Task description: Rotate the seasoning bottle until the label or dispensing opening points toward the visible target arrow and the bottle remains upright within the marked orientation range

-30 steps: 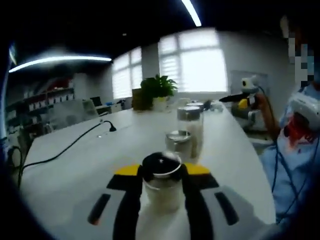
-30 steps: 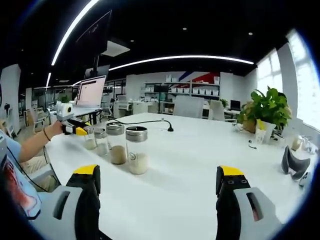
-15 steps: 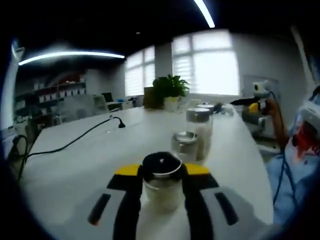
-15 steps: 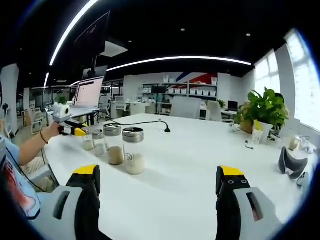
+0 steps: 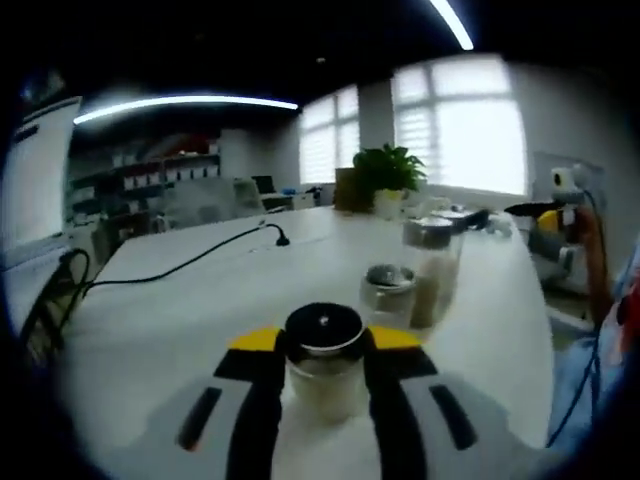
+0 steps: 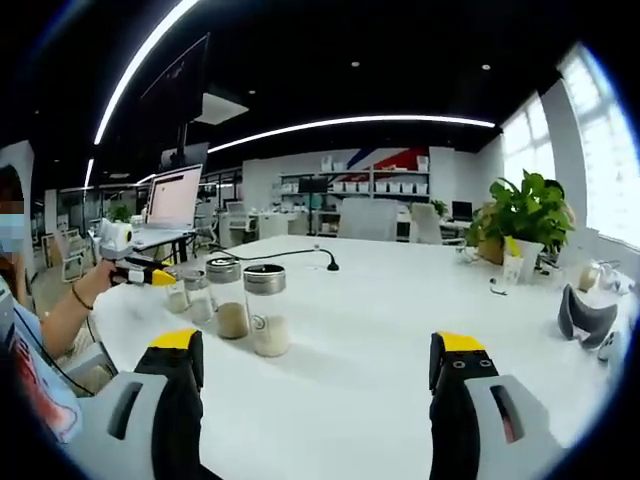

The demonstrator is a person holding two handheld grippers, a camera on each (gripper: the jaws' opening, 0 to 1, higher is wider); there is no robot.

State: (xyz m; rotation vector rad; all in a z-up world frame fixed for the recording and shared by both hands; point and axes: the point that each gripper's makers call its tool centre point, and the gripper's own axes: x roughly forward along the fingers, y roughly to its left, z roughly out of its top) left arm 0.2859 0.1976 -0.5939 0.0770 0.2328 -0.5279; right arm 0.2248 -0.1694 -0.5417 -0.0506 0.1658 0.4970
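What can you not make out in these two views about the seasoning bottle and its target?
- Label and opening of the seasoning bottle: left gripper view, sides covered by the left gripper fingers, blurred.
- Target arrow: none discernible on the white table in either view.
- Same bottle in right gripper view: too small for detail.

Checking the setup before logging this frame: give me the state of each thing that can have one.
left gripper: shut on seasoning bottle
seasoning bottle: upright, capped, between the jaws
right gripper: open, holding nothing
short jar: upright, lidded
tall jar: upright, lidded
laptop: open, screen lit
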